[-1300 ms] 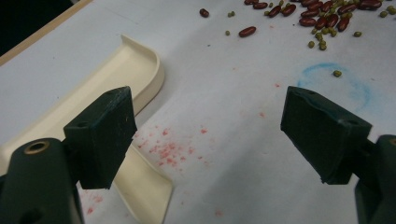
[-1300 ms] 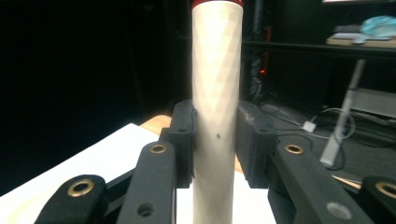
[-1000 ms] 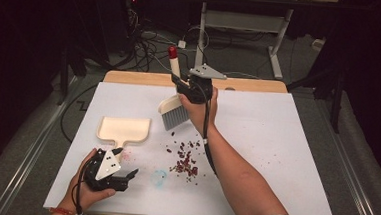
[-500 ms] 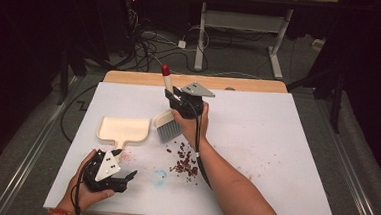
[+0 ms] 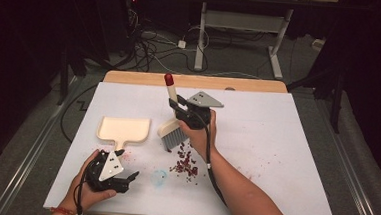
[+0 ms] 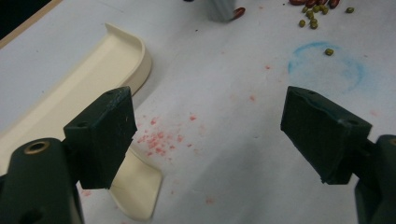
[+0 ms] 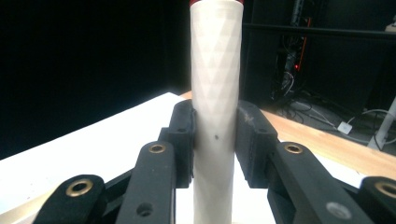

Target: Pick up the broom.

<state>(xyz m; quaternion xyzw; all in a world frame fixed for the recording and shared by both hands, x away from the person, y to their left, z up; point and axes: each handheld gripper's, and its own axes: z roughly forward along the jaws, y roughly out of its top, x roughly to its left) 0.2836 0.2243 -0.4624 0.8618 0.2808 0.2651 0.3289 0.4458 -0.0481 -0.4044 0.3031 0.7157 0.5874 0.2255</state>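
1. Gripping a small brush point(image 5: 171, 129) by its pale handle, the right gripper point(image 5: 180, 112) has both jaws pressed against the shaft; the bristles sit on the table point(image 5: 276, 143) just beyond a scatter of red beans point(image 5: 185, 162). The handle looks smooth, so it could twist in the pinch during a stroke.
2. Left gripper point(image 5: 126, 177) rests low near the front edge, jaws spread wide and holding nothing. The cream dustpan point(image 5: 123, 130) lies flat just beyond it, unheld.
3. Risk: an unsteadied dustpan would likely slide away when beans are pushed at its lip.
4. Risk: small green beans point(image 6: 314, 21) lie apart from the red ones, near a blue ring mark point(image 6: 327, 67); a single sweep may miss them or flick them farther.
5. Risk: pink stains point(image 6: 161, 140) beside the dustpan's handle are probably not sweepable.
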